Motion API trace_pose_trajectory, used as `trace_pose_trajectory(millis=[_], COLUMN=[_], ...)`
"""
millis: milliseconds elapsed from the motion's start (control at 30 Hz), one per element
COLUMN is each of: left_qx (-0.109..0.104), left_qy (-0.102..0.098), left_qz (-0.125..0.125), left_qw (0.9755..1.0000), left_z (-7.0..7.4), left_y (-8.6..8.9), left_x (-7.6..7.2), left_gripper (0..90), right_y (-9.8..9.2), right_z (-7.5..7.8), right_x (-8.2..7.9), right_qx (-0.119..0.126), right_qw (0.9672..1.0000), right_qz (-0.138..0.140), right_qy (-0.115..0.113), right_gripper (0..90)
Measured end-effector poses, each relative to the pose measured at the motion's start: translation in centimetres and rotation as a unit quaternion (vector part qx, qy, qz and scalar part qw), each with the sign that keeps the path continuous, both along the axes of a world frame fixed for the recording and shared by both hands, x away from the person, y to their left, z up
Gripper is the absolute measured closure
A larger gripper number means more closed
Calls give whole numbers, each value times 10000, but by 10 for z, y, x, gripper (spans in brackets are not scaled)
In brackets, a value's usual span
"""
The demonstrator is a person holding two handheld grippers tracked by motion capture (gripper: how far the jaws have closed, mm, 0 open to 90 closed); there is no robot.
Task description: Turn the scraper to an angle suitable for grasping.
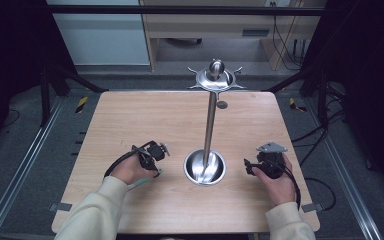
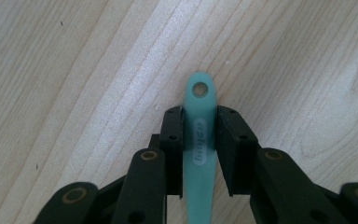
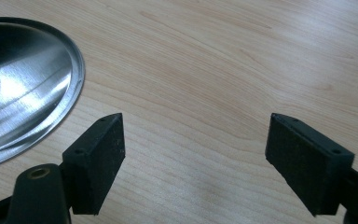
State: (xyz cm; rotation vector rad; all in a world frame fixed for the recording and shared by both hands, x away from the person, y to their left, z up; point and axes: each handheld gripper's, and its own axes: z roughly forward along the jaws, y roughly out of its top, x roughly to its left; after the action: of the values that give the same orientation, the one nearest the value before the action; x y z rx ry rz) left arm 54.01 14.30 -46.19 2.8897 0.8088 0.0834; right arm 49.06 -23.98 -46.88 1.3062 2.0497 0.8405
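In the left gripper view, the flat mint-green plastic handle with a hanging hole is seen clamped between the left gripper pads, so it should be lifted level while the right gripper, beyond the polished steel stand base, is kept wide apart.

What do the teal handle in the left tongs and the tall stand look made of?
Teal handle: likely matte plastic or silicone, judging by its even colour, moulded lettering and hanging hole. Stand: polished metal, probably steel, with mirror reflections on its round base and pole.
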Motion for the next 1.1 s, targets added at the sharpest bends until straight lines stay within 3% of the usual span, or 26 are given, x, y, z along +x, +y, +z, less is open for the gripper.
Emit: trace_pose_trajectory(millis=[200, 467, 600, 667, 733, 900, 1067, 1100], left_qx=[-6, -526, -797, -888, -1138, -1272, -1404, -1398], left_qy=[-129, -463, -659, -839, -907, -1136, -1341, -1348], left_qz=[-100, 91, 194, 275, 234, 359, 269, 231], left_qw=[9999, 9975, 9944, 9921, 9891, 9847, 9806, 9807], left_z=[2, 30, 45, 53, 59, 79, 94, 96], left_y=[0, 17, 29, 35, 40, 46, 46, 46], left_x=[-3, -12, -16, -19, -22, -34, -43, -44], left_gripper=[738, 744, 745, 746, 746, 746, 746, 746], right_y=[0, 1, 1, 1, 1, 4, 6, 6], right_z=[0, 0, 0, 0, 0, 0, 0, 0], right_x=[0, 0, 0, 1, 1, 3, 2, 2], right_qx=[-4, -16, -7, 29, 94, 85, 33, 58], right_qw=[10000, 10000, 10000, 10000, 9999, 9998, 9997, 9997], right_qz=[-2, 22, 54, 75, 94, 189, 248, 220], right_qy=[-2, 10, 9, -12, -14, -41, -54, -34], right_gripper=[200, 200, 186, 154, 107, 74, 79, 81])
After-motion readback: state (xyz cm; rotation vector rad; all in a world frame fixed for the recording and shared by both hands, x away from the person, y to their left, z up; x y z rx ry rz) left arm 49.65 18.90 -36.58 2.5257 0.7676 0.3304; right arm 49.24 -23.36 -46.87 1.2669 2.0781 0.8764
